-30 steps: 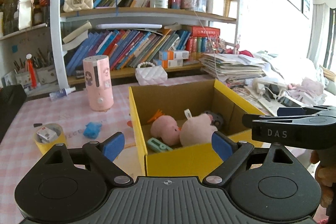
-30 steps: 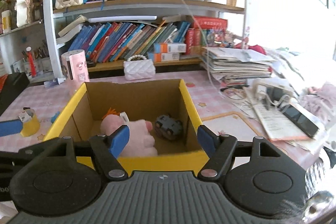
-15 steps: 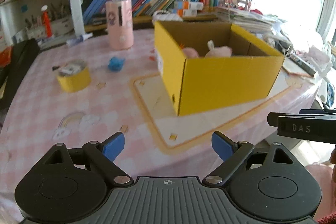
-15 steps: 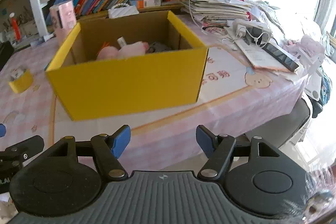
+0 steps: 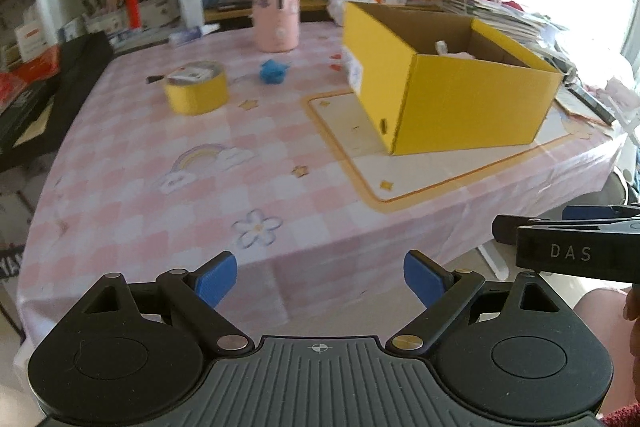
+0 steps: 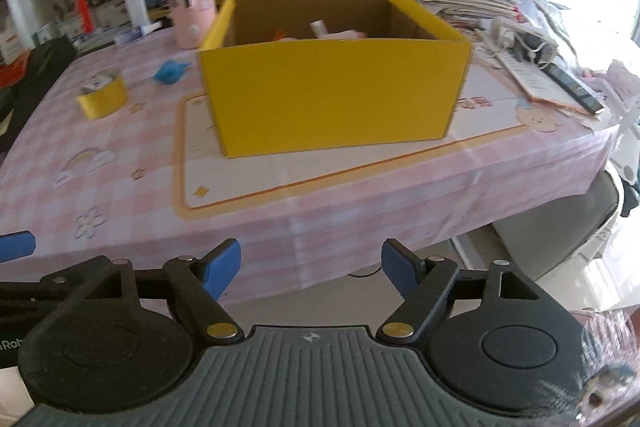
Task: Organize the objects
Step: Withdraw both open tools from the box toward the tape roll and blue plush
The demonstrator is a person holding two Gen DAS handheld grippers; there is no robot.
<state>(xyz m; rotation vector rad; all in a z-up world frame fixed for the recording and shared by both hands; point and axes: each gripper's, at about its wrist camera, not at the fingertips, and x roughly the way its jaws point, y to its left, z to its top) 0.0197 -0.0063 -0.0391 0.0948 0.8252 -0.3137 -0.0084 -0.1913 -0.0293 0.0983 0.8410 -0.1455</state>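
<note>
Yellow box (image 6: 332, 95) beside tape roll (image 6: 102, 99)

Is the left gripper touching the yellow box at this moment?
Apart. In the left wrist view the left gripper hangs open off the table's near edge, with a wide stretch of pink checked tablecloth between its fingertips and the yellow box.

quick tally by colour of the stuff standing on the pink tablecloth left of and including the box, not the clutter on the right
yellow: 2, the cardboard box and the tape roll
pink: 1, the cylinder
blue: 1, the small blue object
total: 4
Pink items show over the box rim but cannot be counted from here.
</note>
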